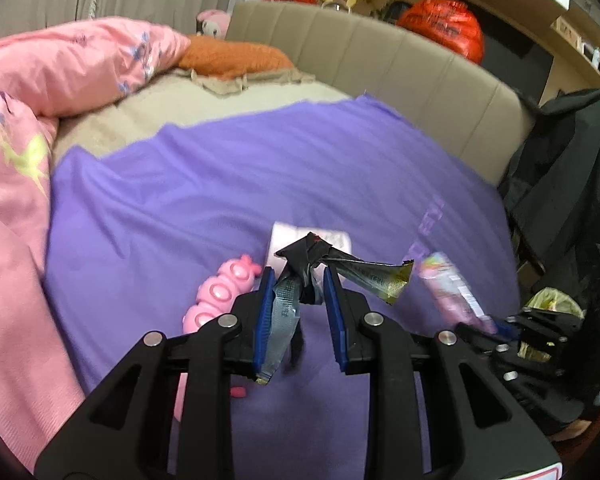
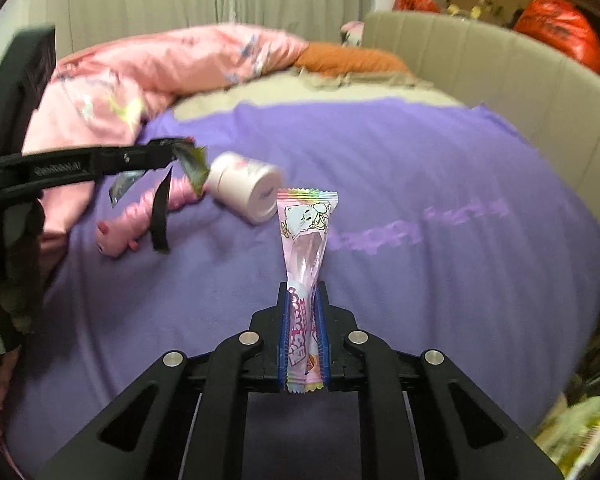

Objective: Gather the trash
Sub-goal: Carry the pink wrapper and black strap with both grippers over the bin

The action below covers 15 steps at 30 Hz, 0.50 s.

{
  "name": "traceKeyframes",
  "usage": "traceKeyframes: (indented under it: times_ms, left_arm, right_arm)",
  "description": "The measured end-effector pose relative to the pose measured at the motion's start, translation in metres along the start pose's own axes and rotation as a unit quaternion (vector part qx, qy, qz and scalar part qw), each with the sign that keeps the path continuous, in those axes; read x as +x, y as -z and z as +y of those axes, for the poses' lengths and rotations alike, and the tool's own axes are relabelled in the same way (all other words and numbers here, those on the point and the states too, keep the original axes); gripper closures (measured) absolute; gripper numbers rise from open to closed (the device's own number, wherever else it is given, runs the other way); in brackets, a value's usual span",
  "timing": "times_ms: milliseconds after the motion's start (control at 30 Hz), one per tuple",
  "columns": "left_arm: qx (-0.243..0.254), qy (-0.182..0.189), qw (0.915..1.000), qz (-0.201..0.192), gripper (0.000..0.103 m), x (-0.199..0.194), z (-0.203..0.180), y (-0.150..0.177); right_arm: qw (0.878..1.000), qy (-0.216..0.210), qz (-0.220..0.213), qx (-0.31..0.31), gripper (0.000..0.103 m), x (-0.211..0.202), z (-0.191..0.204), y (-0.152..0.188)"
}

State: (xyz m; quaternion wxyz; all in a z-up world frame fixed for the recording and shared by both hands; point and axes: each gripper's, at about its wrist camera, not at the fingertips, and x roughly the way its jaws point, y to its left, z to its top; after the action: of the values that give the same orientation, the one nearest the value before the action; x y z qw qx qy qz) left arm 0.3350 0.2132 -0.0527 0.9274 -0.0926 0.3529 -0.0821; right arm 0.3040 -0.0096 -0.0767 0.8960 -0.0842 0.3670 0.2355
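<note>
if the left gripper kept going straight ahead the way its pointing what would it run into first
Probably the white roll lying on the purple sheet, right behind the dark wrapper that the left gripper holds; depth is unclear.

Right tongs (image 2: 303, 320) pinch a pink wrapper (image 2: 306, 248) above the purple sheet (image 2: 420, 168).

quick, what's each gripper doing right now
Left gripper: jaws partly apart, with a crumpled dark foil wrapper between them; firm grip cannot be told.
Right gripper: closed on a pink candy wrapper.
</note>
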Motion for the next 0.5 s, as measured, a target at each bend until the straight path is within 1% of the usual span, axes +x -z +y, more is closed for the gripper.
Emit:
traceKeyframes:
  times_ms: [33, 67, 167, 267, 367, 500]
  left_arm:
    - [0.001, -0.001, 1.0, -0.006, 0.079, -0.005, -0.004, -0.003]
    - [0.004, -0.001, 0.9999, -0.013, 0.079, -0.011, -0.01, -0.006]
    - [0.027, 0.0, 0.9987, -0.042, 0.079, -0.034, -0.041, -0.019]
    - [0.063, 0.008, 0.9961, -0.061, 0.079, -0.05, -0.082, -0.027]
    - [0.097, 0.026, 0.9924, -0.071, 0.079, -0.06, -0.129, -0.03]
    - [0.141, 0.057, 0.9854, -0.078, 0.079, -0.067, -0.196, -0.027]
  right_arm:
    - [1.0, 0.004, -0.015, 0.006, 0.09, -0.018, -0.009, -0.001]
    - [1.0, 0.005, -0.023, 0.011, 0.09, -0.027, -0.016, -0.003]
    - [0.998, 0.014, -0.047, 0.027, 0.09, -0.063, -0.039, -0.001]
    - [0.997, 0.028, -0.066, 0.035, 0.09, -0.096, -0.06, 0.005]
    - [0.994, 0.041, -0.085, 0.046, 0.09, -0.129, -0.08, 0.016]
    - [0.989, 0.069, -0.109, 0.068, 0.09, -0.175, -0.114, 0.038]
